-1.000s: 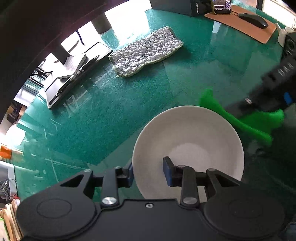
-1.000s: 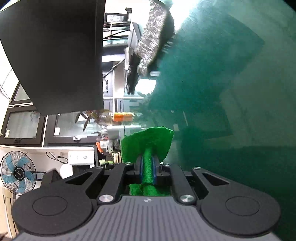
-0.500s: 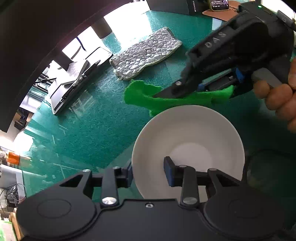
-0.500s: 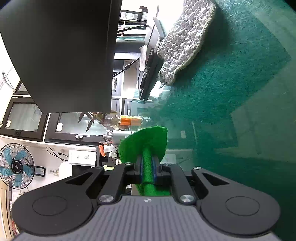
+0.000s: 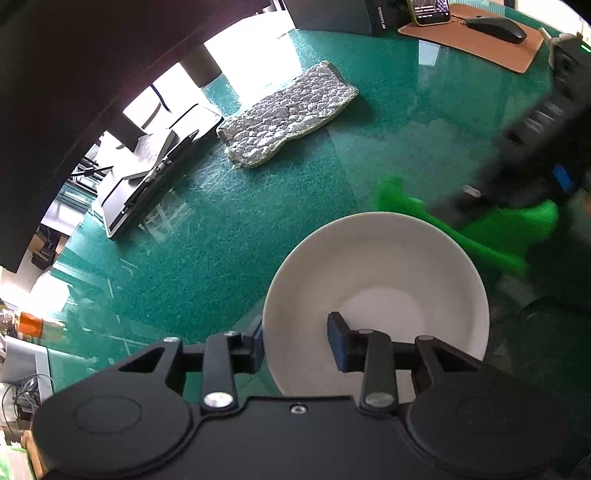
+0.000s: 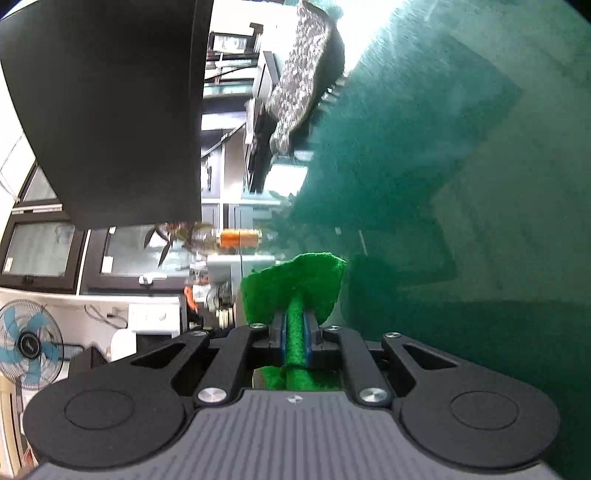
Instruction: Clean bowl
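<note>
An office. A computer mouse point(image 5: 495, 25) on a mouse pad point(image 5: 476, 42), a phone point(image 5: 428, 9) and a laptop point(image 5: 155, 173) share the green desk point(image 5: 258, 229).

White bowl point(image 5: 376, 273) rim between left claw point(image 5: 295, 341) fingers point(image 5: 337, 345)

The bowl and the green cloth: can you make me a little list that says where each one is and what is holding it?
bowl: white bowl, on the green table, looks empty
bowl holder: left gripper, one finger inside the rim, one outside
cloth: green cloth, bunched up
cloth holder: right gripper, fingers shut on it
cloth position: just beyond the bowl's far right rim, blurred; contact cannot be told
nearby: grey mat lying flat
</note>
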### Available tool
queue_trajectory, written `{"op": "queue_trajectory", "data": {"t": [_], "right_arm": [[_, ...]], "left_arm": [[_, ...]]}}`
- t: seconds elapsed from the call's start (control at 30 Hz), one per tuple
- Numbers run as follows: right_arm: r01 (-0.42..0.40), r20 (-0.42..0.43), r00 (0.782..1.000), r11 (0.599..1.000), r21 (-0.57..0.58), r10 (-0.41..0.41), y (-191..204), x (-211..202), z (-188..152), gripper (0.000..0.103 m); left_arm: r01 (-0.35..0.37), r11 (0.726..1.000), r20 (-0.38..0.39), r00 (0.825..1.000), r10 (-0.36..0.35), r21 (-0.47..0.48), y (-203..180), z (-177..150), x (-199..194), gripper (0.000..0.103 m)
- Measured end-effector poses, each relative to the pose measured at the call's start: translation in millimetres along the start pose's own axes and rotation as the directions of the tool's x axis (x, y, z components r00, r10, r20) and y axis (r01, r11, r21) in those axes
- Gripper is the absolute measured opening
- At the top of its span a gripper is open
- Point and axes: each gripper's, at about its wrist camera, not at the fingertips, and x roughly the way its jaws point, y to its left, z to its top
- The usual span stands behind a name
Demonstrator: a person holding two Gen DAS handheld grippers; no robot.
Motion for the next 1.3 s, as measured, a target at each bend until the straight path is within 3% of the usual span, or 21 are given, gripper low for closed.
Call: {"op": "queue_trajectory", "data": {"t": [0.27,0.57,0.63,0.67,0.7,0.77,0.83,0.93,1.03,1.07,1.1,1.17,1.2,1.23,1.3], "right_arm": [[-0.011,-0.044,0.999,0.998,-0.069,0.008,16.0,44.4,20.0,0.011],[0.013,-0.026,1.000,1.000,-0.006,-0.013,1.4,-11.5,-6.3,0.011],[0.014,-0.027,1.000,1.000,0.004,-0.014,-1.0,-14.9,-11.4,0.011],[0.012,-0.026,1.000,1.000,0.013,-0.012,-2.8,-14.0,-13.0,0.011],[0.014,-0.021,1.000,1.000,0.016,-0.013,-3.6,-13.4,-13.5,0.011],[0.008,-0.009,1.000,1.000,0.012,-0.008,-2.2,-12.2,-13.4,0.011],[0.002,0.000,1.000,1.000,0.009,-0.002,-0.6,-10.9,-12.5,0.011],[-0.008,0.006,1.000,1.000,0.000,0.008,2.5,-9.6,-10.2,0.011],[-0.012,0.006,1.000,1.000,-0.006,0.012,3.5,-9.2,-9.1,0.011],[-0.011,0.005,1.000,1.000,-0.006,0.011,3.5,-9.1,-9.0,0.011],[-0.009,0.005,1.000,1.000,-0.008,0.009,3.7,-9.1,-9.0,0.011],[-0.005,0.002,1.000,1.000,-0.014,0.005,5.0,-9.0,-9.1,0.011],[-0.004,0.000,1.000,1.000,-0.015,0.004,5.5,-8.7,-9.4,0.011],[-0.004,-0.002,1.000,1.000,-0.021,0.003,6.9,-8.9,-10.4,0.011],[-0.004,-0.005,1.000,1.000,-0.024,0.004,8.2,-9.9,-11.0,0.011]], "left_arm": [[0.009,1.000,0.019,1.000,-0.009,0.028,-1.4,-1.5,-0.9,0.035],[0.062,0.985,0.096,0.992,-0.078,0.161,-1.9,-3.5,-1.3,0.036],[0.047,0.985,0.107,0.992,-0.065,0.164,-3.3,-3.3,-0.9,0.039],[0.034,0.988,0.102,0.994,-0.050,0.153,-4.0,-2.4,-0.9,0.047],[0.017,0.992,0.092,0.995,-0.029,0.123,-4.0,-1.6,-1.5,0.066],[-0.013,0.999,0.075,0.997,0.010,0.032,-1.9,-1.6,-5.5,0.083],[-0.025,0.997,0.058,0.998,0.030,-0.078,2.6,-3.9,-12.4,0.084],[-0.035,0.949,-0.011,0.999,0.034,-0.313,10.5,-11.1,-24.0,0.085],[0.001,0.870,-0.065,0.997,-0.039,-0.493,14.2,-20.9,-25.0,0.084],[0.005,0.842,-0.093,0.993,-0.066,-0.539,12.7,-24.0,-22.5,0.075],[0.002,0.832,-0.109,0.991,-0.075,-0.554,10.9,-25.0,-20.7,0.060],[-0.008,0.829,-0.131,0.988,-0.079,-0.559,7.1,-25.4,-17.9,0.051],[-0.009,0.828,-0.132,0.988,-0.079,-0.560,6.6,-25.2,-17.7,0.039],[-0.004,0.832,-0.130,0.988,-0.082,-0.554,6.6,-23.3,-18.2,0.034],[-0.006,0.846,-0.131,0.988,-0.076,-0.534,6.1,-20.4,-17.7,0.032]]}}
